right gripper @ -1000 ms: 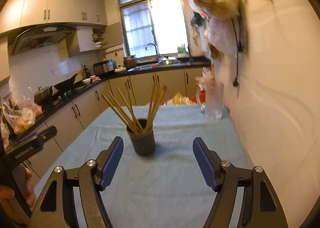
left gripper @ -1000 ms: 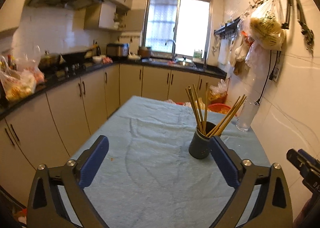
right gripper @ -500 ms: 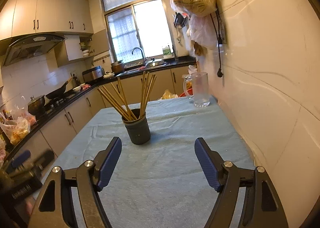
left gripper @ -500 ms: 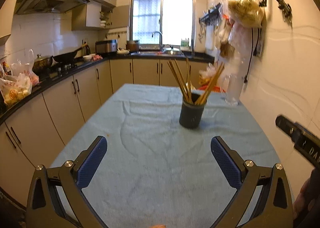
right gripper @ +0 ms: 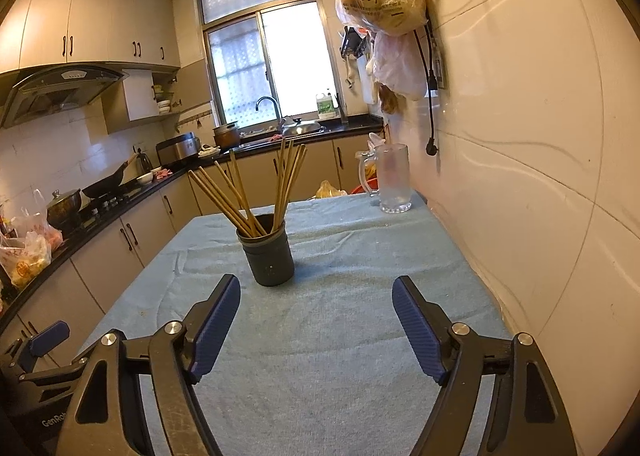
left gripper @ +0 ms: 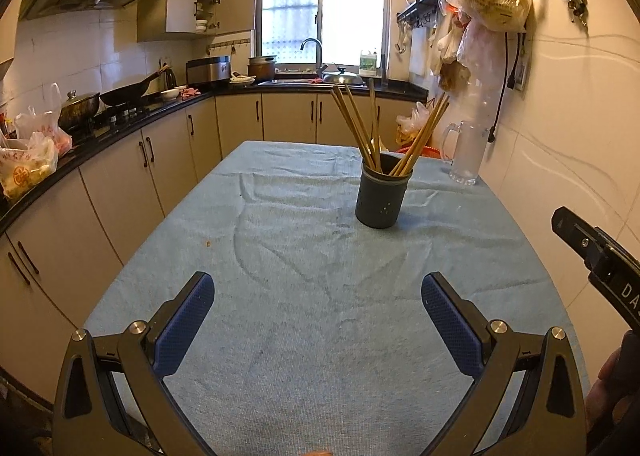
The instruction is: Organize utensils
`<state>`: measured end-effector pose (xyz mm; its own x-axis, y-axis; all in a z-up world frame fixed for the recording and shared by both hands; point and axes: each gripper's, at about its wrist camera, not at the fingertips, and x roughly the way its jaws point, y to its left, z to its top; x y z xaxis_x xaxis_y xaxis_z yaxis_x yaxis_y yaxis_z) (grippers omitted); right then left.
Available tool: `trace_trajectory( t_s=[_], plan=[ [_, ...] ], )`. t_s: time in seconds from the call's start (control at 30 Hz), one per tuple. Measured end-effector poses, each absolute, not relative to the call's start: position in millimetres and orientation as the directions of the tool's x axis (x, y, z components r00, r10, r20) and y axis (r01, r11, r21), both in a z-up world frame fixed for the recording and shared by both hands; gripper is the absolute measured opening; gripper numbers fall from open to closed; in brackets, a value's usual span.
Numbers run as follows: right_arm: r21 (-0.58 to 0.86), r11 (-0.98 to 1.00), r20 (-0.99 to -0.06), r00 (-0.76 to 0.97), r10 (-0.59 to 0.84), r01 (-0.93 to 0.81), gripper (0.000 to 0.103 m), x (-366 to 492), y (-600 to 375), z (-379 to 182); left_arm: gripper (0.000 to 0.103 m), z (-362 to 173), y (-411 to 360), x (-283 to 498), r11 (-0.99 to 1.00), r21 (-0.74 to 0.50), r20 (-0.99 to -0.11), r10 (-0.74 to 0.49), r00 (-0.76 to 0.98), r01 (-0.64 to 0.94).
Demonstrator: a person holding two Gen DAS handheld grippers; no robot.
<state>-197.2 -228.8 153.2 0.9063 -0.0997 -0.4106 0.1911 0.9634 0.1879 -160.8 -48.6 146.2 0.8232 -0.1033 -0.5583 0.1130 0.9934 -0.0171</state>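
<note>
A dark grey holder (left gripper: pixel 382 200) (right gripper: pixel 272 260) stands upright on the light blue cloth-covered table (left gripper: pixel 300 256), with several wooden chopsticks (left gripper: pixel 354 128) (right gripper: pixel 286 180) fanned out of it. My left gripper (left gripper: pixel 316 284) is open over bare cloth, well short of the holder, with nothing between its blue pads. My right gripper (right gripper: pixel 316 282) is open too, empty, with the holder just beyond and left of its left fingertip. One finger of the right gripper (left gripper: pixel 592 252) shows at the right edge of the left wrist view. Part of the left gripper (right gripper: pixel 44 336) shows at the lower left of the right wrist view.
A clear glass jug (left gripper: pixel 466 152) (right gripper: pixel 394 180) stands at the table's far right corner by the tiled wall (right gripper: pixel 520 176). Plastic bags (right gripper: pixel 380 0) hang from hooks above it. Along the left runs a black counter (left gripper: pixel 120 124) carrying a wok, pots and bags.
Both grippers have sunk and shifted, so the holder now sits higher and nearer the middle of the left wrist view. The right gripper's jaws have spread slightly wider.
</note>
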Motion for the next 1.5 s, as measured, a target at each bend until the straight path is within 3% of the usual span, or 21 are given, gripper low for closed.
trace_trajectory(
  t_s=[1.5],
  plan=[
    [0.183, 0.963, -0.469, 0.878, -0.091, 0.198, 0.086, -179, -228, 129, 0.103, 121, -55, -136, 0.994, -0.038, -0.646, -0.106, 0.756, 0.107]
  ],
)
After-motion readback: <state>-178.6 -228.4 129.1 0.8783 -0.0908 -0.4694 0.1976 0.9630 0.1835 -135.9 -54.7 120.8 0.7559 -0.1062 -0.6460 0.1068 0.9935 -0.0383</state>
